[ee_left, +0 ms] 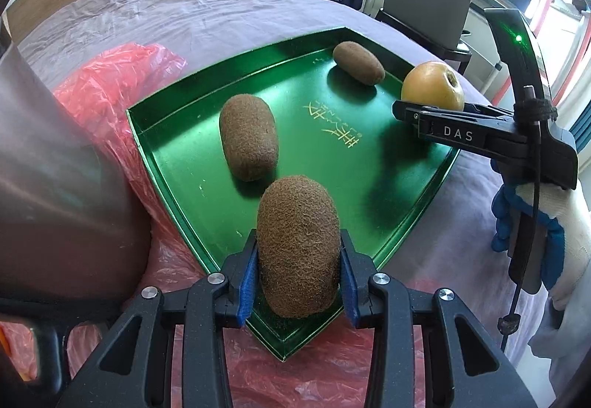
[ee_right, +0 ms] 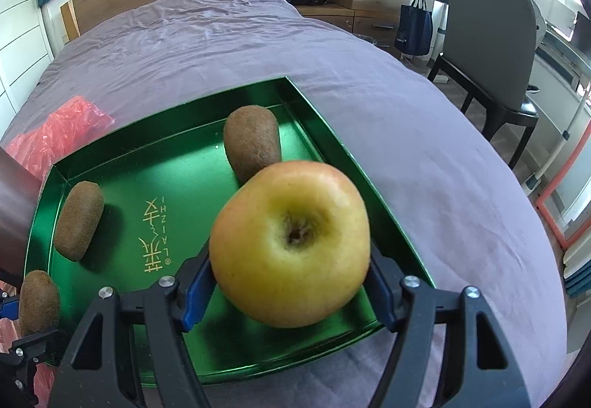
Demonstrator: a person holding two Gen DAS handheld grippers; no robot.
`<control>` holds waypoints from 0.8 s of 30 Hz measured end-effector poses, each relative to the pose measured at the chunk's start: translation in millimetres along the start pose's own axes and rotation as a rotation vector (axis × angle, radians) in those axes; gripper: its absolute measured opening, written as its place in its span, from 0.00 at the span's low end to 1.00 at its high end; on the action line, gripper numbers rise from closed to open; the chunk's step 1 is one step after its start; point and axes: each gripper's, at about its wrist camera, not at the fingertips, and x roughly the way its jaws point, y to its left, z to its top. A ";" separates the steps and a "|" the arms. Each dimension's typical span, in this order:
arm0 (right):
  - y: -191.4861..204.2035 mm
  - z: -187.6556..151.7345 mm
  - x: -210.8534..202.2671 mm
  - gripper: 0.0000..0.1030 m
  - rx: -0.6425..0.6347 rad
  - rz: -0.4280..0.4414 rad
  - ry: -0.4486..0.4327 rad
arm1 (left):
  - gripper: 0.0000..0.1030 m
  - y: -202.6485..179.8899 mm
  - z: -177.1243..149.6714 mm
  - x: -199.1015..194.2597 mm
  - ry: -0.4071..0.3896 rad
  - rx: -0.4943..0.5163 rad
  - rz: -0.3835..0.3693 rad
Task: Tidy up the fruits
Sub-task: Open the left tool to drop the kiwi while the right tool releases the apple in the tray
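Over the green tray (ee_right: 332,149), my left tongs (ee_left: 298,271) pinch a kiwi (ee_left: 298,245), right tongs (ee_right: 288,282) an apple (ee_right: 290,254); next, lower each gently.

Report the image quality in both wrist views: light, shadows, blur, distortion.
Left wrist view: daylight, blown-out windows; sharp kiwi in the left gripper; fisheye bends the green tray; soft shadows under fruit. Right wrist view: the apple in the right gripper is slightly soft; dark corner vignetting.
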 end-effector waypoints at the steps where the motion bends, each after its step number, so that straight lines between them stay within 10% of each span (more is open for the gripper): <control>1: -0.1 -1.5 2.8 0.79 -0.004 -0.004 0.001 | 0.33 0.3 -1.5 2.3 0.005 0.000 0.002; 24: 4.3 -1.6 9.5 0.90 -0.045 -0.014 0.056 | 0.44 -7.5 10.4 17.1 0.059 0.001 0.039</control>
